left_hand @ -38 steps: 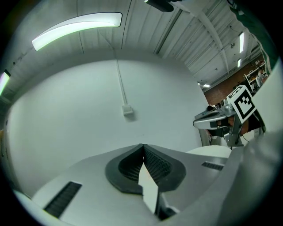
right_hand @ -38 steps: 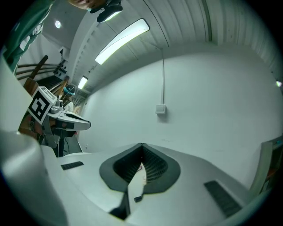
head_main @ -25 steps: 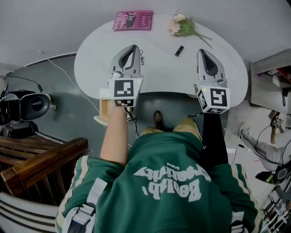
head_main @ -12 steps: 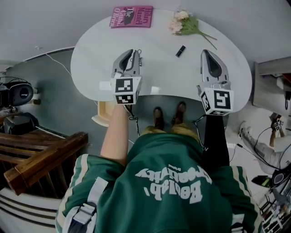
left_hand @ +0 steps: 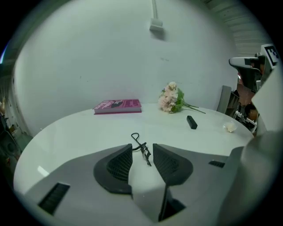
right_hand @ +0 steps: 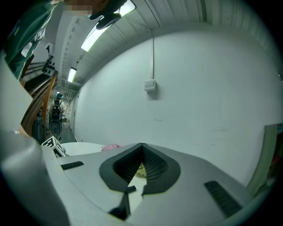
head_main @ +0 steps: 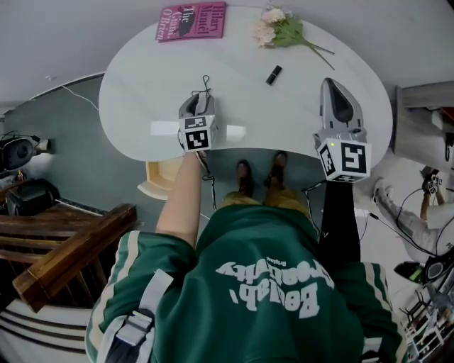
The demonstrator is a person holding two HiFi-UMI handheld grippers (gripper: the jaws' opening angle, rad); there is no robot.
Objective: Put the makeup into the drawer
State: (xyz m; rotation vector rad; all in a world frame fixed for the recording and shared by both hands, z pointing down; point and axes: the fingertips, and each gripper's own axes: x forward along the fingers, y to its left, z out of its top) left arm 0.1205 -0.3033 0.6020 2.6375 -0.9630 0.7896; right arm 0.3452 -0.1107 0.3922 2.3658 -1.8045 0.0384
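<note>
One white, rounded tabletop [head_main: 135, 85] carries five loose things. Two of them are makeup pieces: one black eyelash curler [left_hand: 143, 151] and one small black tube [head_main: 273, 74]. The others are one pink book [head_main: 191, 21] at the far edge, one bunch of pale flowers [head_main: 273, 28] beside the book, and one small pale object [left_hand: 229, 127] too small to identify.

The eyelash curler lies flat on the tabletop near the middle, its loop handle pointing away from the person. The black tube lies well apart from it, nearer the flowers.

There are two grippers, one in each of the person's hands. The left gripper [head_main: 202, 101] tilts down onto the tabletop with its jaws spread, and they have just been opening. The near end of the eyelash curler sits in the gap between the jaw tips, and neither pad presses on it. The right gripper [head_main: 330, 86] hangs over the tabletop's right side with its jaws pressed together at the tips and nothing between them.

One container shows: a drawer [head_main: 157, 186] pulled out below the tabletop's near edge, left of the person's left arm. Only a strip of its pale wooden inside shows, and no makeup lies on that strip.
</note>
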